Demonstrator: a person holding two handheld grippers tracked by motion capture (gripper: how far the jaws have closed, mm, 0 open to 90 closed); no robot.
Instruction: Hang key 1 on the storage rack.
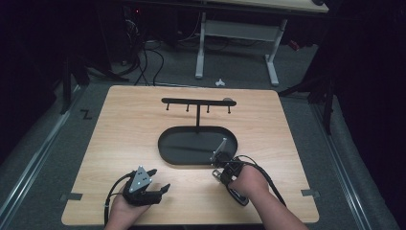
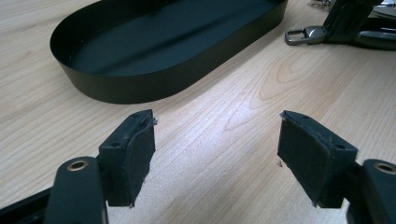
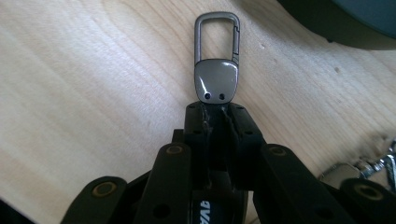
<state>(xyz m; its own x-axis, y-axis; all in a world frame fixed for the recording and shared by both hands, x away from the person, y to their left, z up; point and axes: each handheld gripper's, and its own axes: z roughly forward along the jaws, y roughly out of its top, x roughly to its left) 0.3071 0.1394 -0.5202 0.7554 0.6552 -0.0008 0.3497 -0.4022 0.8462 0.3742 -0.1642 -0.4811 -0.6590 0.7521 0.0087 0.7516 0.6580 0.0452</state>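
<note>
Right gripper (image 3: 215,116) nearest the lens: I see its jaws clamped on the flat end of a grey carabiner clip (image 3: 216,60), loop pointing to 12 o'clock, over bare table (image 3: 93,93). Left gripper (image 2: 217,154) has jaws apart, nothing between them, wood below. From above, I note the left gripper (image 1: 158,184) at 7 o'clock of the black oval tray (image 1: 165,143), the right (image 1: 218,172) at 5 o'clock, just off its rim. Hook rack (image 1: 197,101) stands in the tray.

We see bare table (image 1: 124,124) left of the oval tray (image 1: 165,143), the hook stand (image 1: 197,102) blocking its far side, open wood between our grippers.
</note>
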